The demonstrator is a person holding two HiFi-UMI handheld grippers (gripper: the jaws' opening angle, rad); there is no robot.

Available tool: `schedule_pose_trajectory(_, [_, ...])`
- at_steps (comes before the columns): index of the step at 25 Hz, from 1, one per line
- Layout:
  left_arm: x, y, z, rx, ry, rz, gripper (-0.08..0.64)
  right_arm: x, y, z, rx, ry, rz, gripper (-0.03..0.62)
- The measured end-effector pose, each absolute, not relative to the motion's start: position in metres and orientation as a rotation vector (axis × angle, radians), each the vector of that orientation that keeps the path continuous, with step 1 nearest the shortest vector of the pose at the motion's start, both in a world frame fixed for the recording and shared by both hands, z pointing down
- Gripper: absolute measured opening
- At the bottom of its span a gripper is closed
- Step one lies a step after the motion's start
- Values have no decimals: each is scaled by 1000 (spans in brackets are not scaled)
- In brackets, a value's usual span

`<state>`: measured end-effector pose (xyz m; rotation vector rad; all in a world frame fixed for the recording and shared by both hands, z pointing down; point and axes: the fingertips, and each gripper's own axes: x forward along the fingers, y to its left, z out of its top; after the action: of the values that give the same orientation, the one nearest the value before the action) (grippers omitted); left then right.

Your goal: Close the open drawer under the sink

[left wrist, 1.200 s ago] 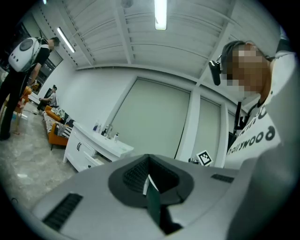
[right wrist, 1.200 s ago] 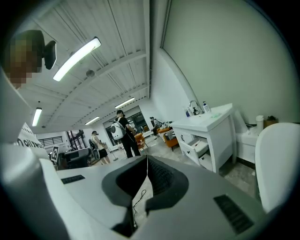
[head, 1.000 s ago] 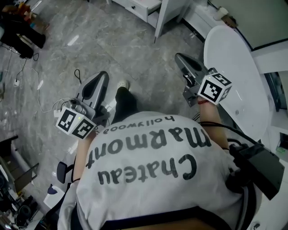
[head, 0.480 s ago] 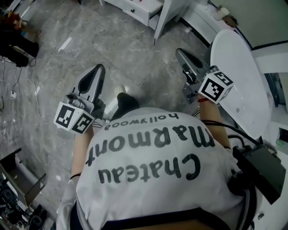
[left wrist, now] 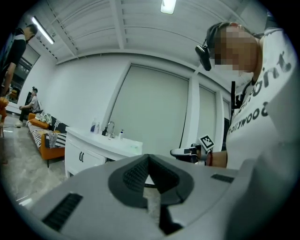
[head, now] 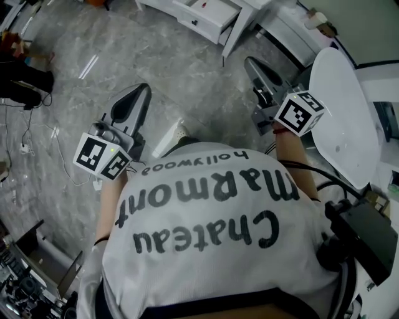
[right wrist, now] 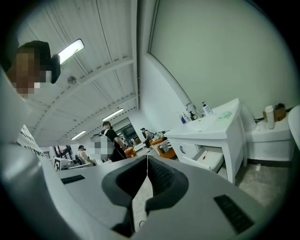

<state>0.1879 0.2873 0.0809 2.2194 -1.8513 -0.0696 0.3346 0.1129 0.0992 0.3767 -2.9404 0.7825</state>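
The white sink cabinet [right wrist: 211, 126] stands ahead with a drawer [right wrist: 208, 159] pulled out beneath its top. In the head view that open drawer [head: 209, 14] lies at the top edge, well beyond both grippers. My left gripper [head: 140, 90] is held out level over the grey floor, jaws shut with nothing between them; its own view shows the tips [left wrist: 149, 157] meeting. My right gripper [head: 252, 62] is held out the same way beside the round table, jaws shut and empty, tips [right wrist: 147, 161] together. Neither gripper touches the cabinet.
A white round table [head: 343, 118] is close on my right. A low white unit [right wrist: 269, 131] sits right of the cabinet. Cables [head: 37, 143] trail on the floor at left. An orange sofa [left wrist: 42, 136] and several people [right wrist: 110, 138] are farther off.
The person has walked toward the sink cabinet, carrying both grippers along. The open drawer now shows more fully at the top of the head view. Both jaws stay shut.
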Motion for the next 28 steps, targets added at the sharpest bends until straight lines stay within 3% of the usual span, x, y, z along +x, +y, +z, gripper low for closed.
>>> schedule_pose_trajectory(4, [135,269,91,2232,-1788,-80,8,284,101,106,410,-2922,800,12])
schedule_pose_trajectory(15, [135,266,84,2242,-1742,-175,8,285,97,111,436,-2897,866,12])
schedule_pose_trajectory(21, [137,265,90,2255,-1765,-75,8,288,96,116,452,-2881,868,12])
schedule_pose_trajectory(28, [101,262,101,2218,-1738,-106,8,249,88,119,477,-2858,865,12])
